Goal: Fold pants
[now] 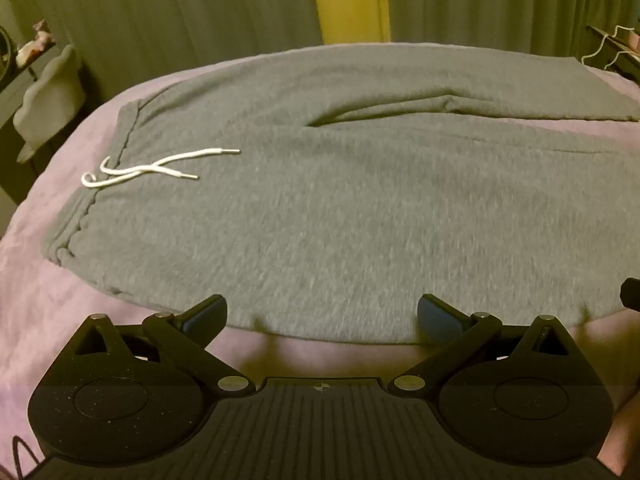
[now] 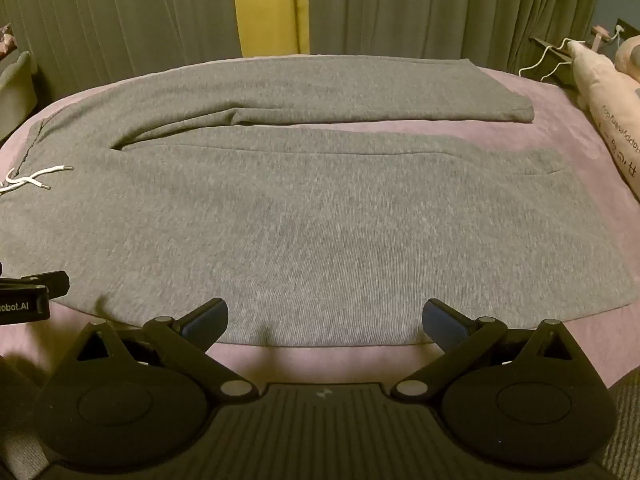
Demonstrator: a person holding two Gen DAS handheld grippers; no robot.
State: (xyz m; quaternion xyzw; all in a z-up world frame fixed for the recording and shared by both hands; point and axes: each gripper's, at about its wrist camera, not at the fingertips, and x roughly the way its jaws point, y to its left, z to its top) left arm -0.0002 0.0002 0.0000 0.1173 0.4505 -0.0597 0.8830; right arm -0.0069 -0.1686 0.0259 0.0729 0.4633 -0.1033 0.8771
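Grey sweatpants (image 1: 320, 208) lie flat on a pink bed cover (image 1: 48, 264), waistband to the left, both legs stretched to the right. A white drawstring (image 1: 152, 166) lies on the waistband. In the right wrist view the pants (image 2: 320, 220) show both legs and their cuffs at the right. My left gripper (image 1: 322, 314) is open and empty, its fingers just above the pants' near edge by the waist. My right gripper (image 2: 326, 318) is open and empty at the near edge of the near leg. The left gripper's side (image 2: 32, 292) shows at the far left of the right wrist view.
Green curtains (image 2: 440, 8) and a yellow strip (image 2: 268, 4) stand behind the bed. A pink pillow (image 2: 600, 104) lies at the right edge of the bed. A pale chair (image 1: 48, 96) stands to the left, and a white cable (image 2: 548, 60) runs at the back right.
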